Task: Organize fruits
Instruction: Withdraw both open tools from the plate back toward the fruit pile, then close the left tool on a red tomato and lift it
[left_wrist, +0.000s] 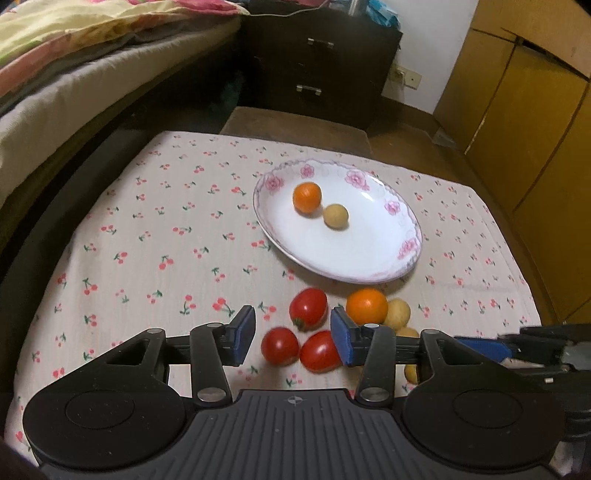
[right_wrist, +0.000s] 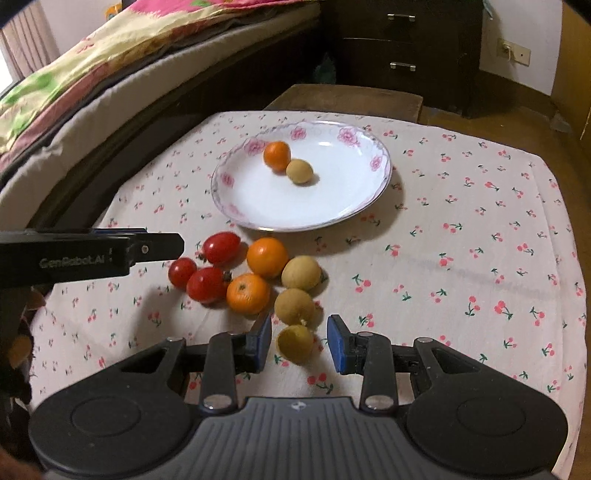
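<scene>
Two fruits already lie on the flowered plate (right_wrist: 236, 212): a small orange (right_wrist: 276, 156) touching a tan round fruit (right_wrist: 299, 171) at its right. Everything else is placed from that plate. On the cherry-print cloth (right_wrist: 461, 206), just in front of the plate's near rim, sits a loose cluster. Going left to right, there are three red tomatoes (right_wrist: 207, 284), then two oranges (right_wrist: 266, 257) at the middle, then three tan fruits (right_wrist: 301, 272) trailing toward the camera.

Left of the cluster and nearer than the plate, the left gripper (left_wrist: 292, 338) hangs over the tomatoes with its jaws spread and nothing clamped; two tomatoes show in the gap. To the right, the right gripper (right_wrist: 300, 341) is also parted, its blue pads (right_wrist: 338, 341) either side of the nearest tan fruit (right_wrist: 295, 341) without pressing it.
</scene>
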